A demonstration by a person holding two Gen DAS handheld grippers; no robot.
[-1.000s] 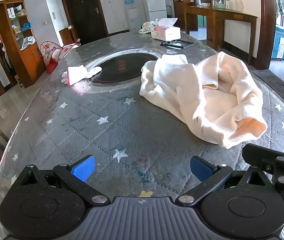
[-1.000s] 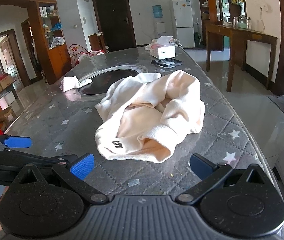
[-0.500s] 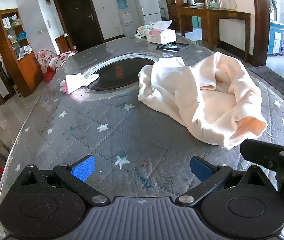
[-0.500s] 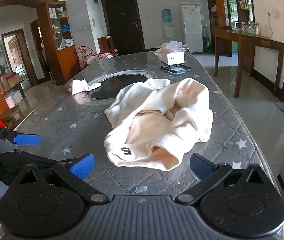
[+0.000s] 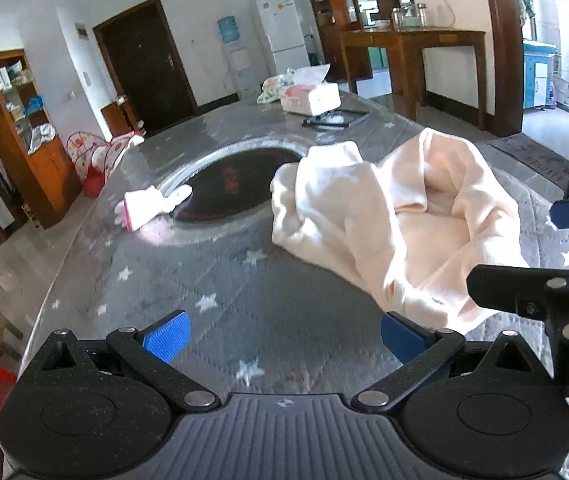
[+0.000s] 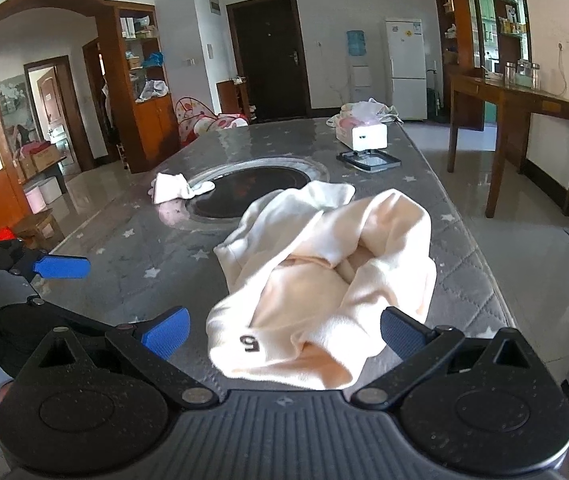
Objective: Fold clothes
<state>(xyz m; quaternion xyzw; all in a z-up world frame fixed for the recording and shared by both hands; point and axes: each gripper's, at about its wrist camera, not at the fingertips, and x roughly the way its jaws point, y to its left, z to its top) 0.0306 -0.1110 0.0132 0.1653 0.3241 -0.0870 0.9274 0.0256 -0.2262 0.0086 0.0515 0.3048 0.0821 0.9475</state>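
Now pre-grasp: both hand-held grippers, left [image 5: 284,338] and right [image 6: 284,334], spread and empty, crumpled cream sweatshirt [image 6: 324,280] just ahead on surface [image 5: 224,280]; next likely grab an edge, spread flat.

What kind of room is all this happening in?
Most likely a home's living and dining area: a white fridge and a water dispenser stand by the far wall, and a crumpled cream garment lies on a big padded table.
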